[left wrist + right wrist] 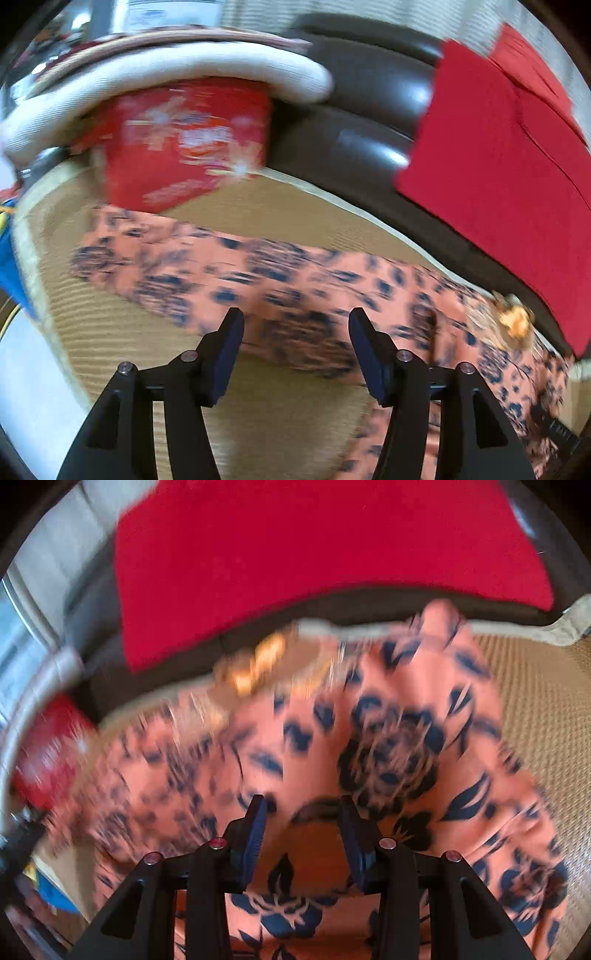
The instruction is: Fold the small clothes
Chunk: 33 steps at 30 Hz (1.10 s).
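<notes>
Folding in progress on one small garment (280, 280), salmon-orange with dark navy floral print, lying on a woven tan mat (122, 325). Nearest, left view: left tool (295, 325), fingers parted wide with nothing between them, poised above the near edge of a long, narrow band of the cloth that runs from the left across to the right. Nearest, right view: right tool (301, 812), fingers standing at a middling gap with cloth rising between them; blur leaves it uncertain whether the pads actually press on it, so a hold cannot be confirmed. Middle ground: the garment bunches and lifts at the right end, where a small yellow-orange ornament (515, 319) sits near its far edge. Far left: red printed item (184, 147), beneath a white padded roll (184, 70). Far right: red cloth (498, 155) draped over a dark sofa (362, 110). Judged step: one fold laid, left tool free, right end in hand or about to be. Next move calls for a fresh left-tool hold on the band's edge, then bringing the ends together squarely without dragging the cloth.
</notes>
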Each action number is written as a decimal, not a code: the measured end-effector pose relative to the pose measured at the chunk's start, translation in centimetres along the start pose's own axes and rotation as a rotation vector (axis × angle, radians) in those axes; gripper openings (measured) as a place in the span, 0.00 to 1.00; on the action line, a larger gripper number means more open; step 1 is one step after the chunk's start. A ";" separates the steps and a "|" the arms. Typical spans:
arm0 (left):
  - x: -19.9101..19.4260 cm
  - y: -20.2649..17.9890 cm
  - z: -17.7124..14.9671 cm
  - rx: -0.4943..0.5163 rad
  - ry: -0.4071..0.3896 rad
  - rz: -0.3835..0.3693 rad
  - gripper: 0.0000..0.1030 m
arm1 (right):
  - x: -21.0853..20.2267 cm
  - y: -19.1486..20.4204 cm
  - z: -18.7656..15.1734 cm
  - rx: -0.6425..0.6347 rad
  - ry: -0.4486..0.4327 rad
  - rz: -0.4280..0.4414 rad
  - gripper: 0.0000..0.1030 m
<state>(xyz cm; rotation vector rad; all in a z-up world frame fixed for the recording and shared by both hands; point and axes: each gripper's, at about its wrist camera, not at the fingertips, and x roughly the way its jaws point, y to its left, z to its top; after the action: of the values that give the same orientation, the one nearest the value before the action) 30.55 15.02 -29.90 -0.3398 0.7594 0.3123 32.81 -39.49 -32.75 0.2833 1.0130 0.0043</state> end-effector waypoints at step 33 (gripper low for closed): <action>5.0 28.0 -0.2 -0.761 -0.004 -0.354 0.58 | -3.5 1.0 0.4 0.015 -0.140 0.041 0.49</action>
<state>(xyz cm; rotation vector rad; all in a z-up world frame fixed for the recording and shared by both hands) 22.82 40.94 -38.88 -1.1764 0.5377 0.2553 31.39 -39.10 -29.40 0.3135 0.8687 0.0136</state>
